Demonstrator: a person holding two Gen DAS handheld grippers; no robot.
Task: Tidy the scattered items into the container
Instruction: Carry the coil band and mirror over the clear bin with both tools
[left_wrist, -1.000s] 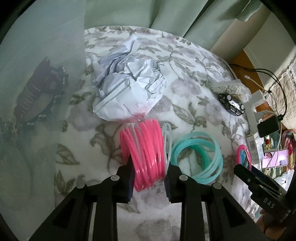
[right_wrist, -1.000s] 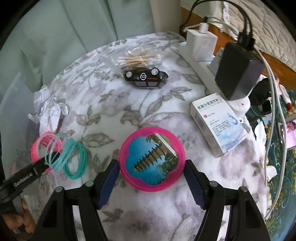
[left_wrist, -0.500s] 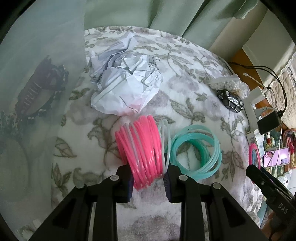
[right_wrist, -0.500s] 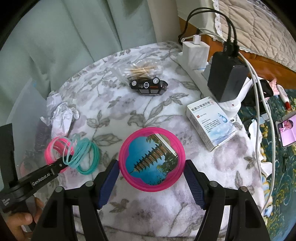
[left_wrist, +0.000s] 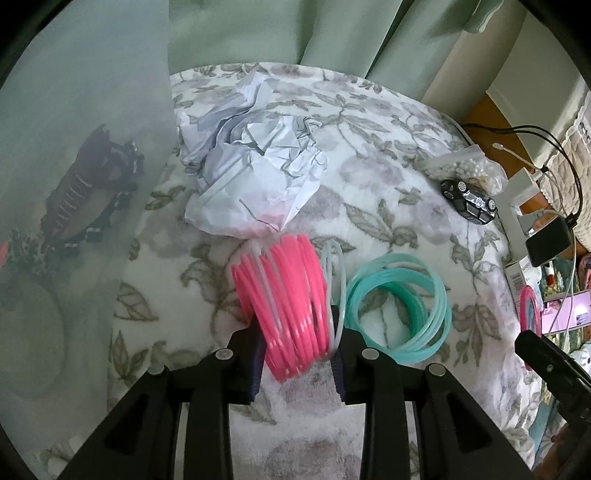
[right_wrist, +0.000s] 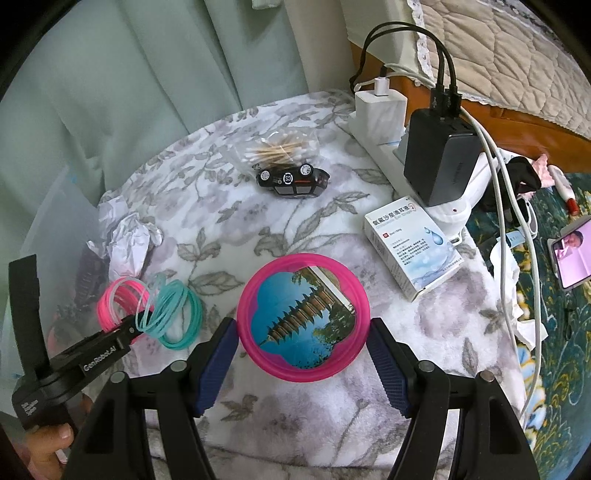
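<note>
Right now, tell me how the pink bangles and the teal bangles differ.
The pink bangles stand on edge, clamped in the left tool; the teal bangles lie flat on the floral cloth, ungripped. Pink sits nearer the crumpled paper, teal further right. Both are thin plastic ring stacks.

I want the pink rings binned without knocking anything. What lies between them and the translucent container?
Nothing visible does. The left gripper is shut on the pink rings, and the translucent container stands just to their left, with only bare floral cloth between. The crumpled paper lies behind, teal rings opposite.
</note>
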